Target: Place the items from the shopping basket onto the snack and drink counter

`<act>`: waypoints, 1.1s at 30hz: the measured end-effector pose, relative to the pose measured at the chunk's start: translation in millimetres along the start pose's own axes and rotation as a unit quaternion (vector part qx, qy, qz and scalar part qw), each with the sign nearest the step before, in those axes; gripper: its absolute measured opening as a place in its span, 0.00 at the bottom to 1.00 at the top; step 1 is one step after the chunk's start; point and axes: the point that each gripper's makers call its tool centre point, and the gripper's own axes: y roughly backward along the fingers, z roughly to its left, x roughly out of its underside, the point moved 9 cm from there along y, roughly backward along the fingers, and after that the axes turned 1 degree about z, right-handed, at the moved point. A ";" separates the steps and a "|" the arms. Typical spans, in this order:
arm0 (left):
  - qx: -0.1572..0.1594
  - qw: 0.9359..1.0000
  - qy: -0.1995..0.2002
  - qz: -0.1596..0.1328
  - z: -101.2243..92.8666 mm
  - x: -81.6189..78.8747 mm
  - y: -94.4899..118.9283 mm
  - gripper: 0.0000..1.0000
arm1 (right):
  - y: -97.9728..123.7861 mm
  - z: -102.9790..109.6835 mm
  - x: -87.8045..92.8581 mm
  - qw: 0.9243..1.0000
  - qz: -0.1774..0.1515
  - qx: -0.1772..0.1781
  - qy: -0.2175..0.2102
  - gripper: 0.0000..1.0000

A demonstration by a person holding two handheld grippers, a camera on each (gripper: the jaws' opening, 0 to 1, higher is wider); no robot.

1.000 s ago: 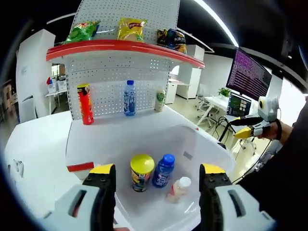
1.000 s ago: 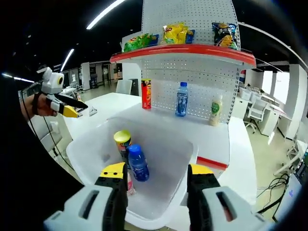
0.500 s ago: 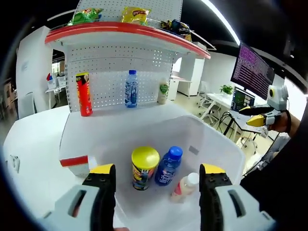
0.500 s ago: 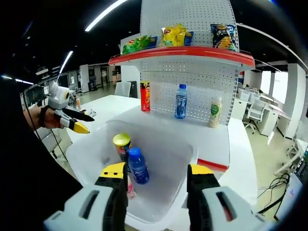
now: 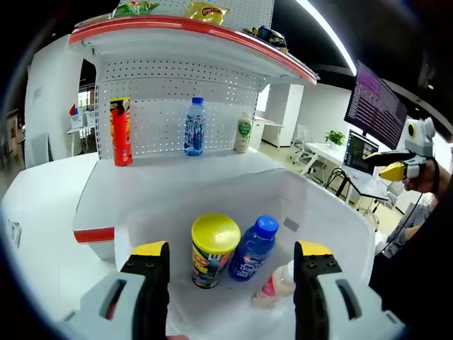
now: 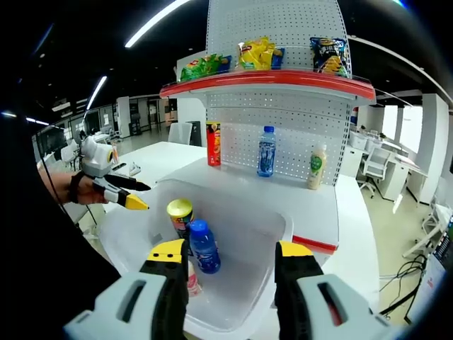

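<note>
A white shopping basket [image 5: 322, 212] [image 6: 134, 237] holds a yellow-lidded can [image 5: 214, 248] [image 6: 180, 214], a blue-capped bottle [image 5: 253, 248] [image 6: 203, 246] and a small pale bottle [image 5: 277, 283] [image 6: 190, 275] lying on its side. My left gripper [image 5: 231, 258] hovers open just above the basket, over the can and bottle. My right gripper [image 6: 230, 256] is open above the basket's near edge. The left gripper [image 6: 120, 191] shows at the left of the right gripper view, over the basket's far rim. The right gripper [image 5: 407, 157] shows far right in the left gripper view.
Behind the basket is a white counter [image 5: 170, 173] [image 6: 311, 202] with a pegboard back and red-edged upper shelf [image 6: 272, 76]. On it stand a red chip tube [image 5: 120, 131] [image 6: 213, 142], a water bottle [image 5: 193, 126] [image 6: 266, 149] and a small green-labelled bottle [image 5: 243, 134] [image 6: 315, 164]. Snack bags [image 6: 258, 51] sit on top.
The left gripper has dropped and moved in closer over the basket, so the can and bottles look larger. The right gripper's view has barely shifted.
</note>
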 end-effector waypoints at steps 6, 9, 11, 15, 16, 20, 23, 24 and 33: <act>0.000 1.000 0.005 -0.004 0.2 6.4 -12.9 0.71 | -0.8 0.8 0.8 1.000 -0.001 0.001 -0.002 0.47; -0.007 1.000 0.011 -0.002 3.5 12.2 -19.8 0.71 | -1.7 1.3 0.6 1.000 -0.002 0.001 -0.004 0.47; -0.014 1.000 0.022 -0.001 5.0 16.7 -24.1 0.71 | -2.0 1.5 0.8 1.000 -0.002 0.001 -0.004 0.47; -0.024 0.999 0.023 0.000 4.1 22.6 -32.8 0.70 | -2.5 1.3 1.8 1.000 -0.001 -0.001 -0.005 0.47; -0.029 0.999 0.023 0.005 5.0 24.8 -35.4 0.70 | -2.7 1.0 2.0 1.000 -0.001 -0.002 -0.005 0.47; -0.036 0.999 0.031 0.005 3.1 27.8 -44.5 0.70 | -3.2 0.5 1.5 1.000 -0.003 -0.003 -0.004 0.47; -0.045 0.999 0.021 0.008 2.3 30.5 -52.5 0.70 | -3.4 0.0 1.0 1.000 -0.004 -0.004 -0.004 0.46; -0.047 0.999 0.022 0.008 2.8 31.2 -53.6 0.70 | -3.5 -0.1 1.0 1.000 -0.004 -0.005 -0.004 0.46; -0.079 0.997 0.012 0.016 7.1 44.0 -69.9 0.71 | -1.4 -4.9 0.6 1.000 -0.006 -0.007 -0.004 0.46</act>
